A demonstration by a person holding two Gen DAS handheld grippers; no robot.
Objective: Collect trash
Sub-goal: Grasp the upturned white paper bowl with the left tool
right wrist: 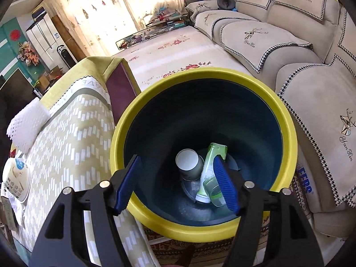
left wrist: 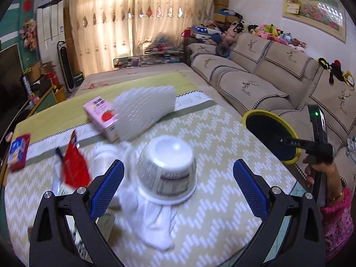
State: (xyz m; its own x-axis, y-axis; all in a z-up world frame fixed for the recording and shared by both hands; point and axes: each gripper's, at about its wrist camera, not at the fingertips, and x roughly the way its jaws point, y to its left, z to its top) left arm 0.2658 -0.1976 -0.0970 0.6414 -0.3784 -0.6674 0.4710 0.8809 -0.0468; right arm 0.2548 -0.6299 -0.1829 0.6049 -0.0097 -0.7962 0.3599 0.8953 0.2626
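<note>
Hovering over the yellow-rimmed bin (right wrist: 200, 115), right gripper (right wrist: 178, 182), jaws apart, nothing between the pads; placed so, by judgement, for dropping straight into the dark well. Lying at the bin's bottom: green spray bottle (right wrist: 211, 173) and paper cup (right wrist: 187, 162), the bottle partly masked by the right-hand pad. Standing on the floor beside the table edge (right wrist: 66, 133), between table and sofa (right wrist: 311, 66), bin within reach of both, likely for short carries. Facing an upturned white bowl (left wrist: 166, 169), left gripper (left wrist: 178, 184), jaws wide and empty, pads either side of the bowl but apart from it; apparently lined up for the next pick. Resting under the bowl: white crumpled tissue or bag (left wrist: 153, 222), which of the two not clear. Remaining on the tablecloth: pink strawberry carton (left wrist: 104, 118), white foam netting (left wrist: 144, 109) leaning on it, red wrapper (left wrist: 74, 166), red-and-blue packet (left wrist: 17, 151). Blurred throughout the left view, labels unreadable; bowl's contents, if any, hidden; near table edge cut off by gripper frames
</note>
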